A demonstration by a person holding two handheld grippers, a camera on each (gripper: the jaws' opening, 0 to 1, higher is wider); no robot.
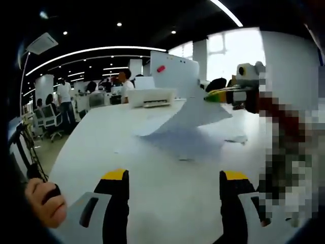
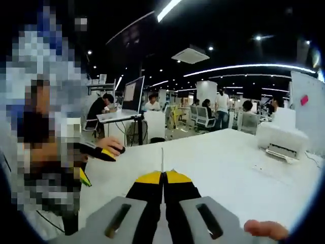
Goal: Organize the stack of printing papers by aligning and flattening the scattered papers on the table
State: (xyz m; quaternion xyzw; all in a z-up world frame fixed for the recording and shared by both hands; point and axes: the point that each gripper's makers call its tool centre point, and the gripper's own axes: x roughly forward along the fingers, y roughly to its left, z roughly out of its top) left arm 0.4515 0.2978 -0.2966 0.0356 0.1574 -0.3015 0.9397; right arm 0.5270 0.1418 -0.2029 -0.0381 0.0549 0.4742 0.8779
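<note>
Where the left gripper view looks along the white table, the left gripper has its yellow-tipped jaws spread wide apart over bare tabletop, holding nothing. Beyond it the right gripper comes in from the right and has a sheet of paper lifted by its upper edge, so the sheet hangs tilted above the table with a shadow under it; a few small scraps lie near that shadow. A white printer sits farther back on the same table, with a white board bearing a pink tag behind it. In the right gripper view the right gripper has its jaws pressed together, and a thin paper edge rises from between the tips. The table runs off toward the printer. The room is a large open office: dark ceiling, curved light strips, desks, monitors, chairs, several people seated and standing, bright windows
</note>
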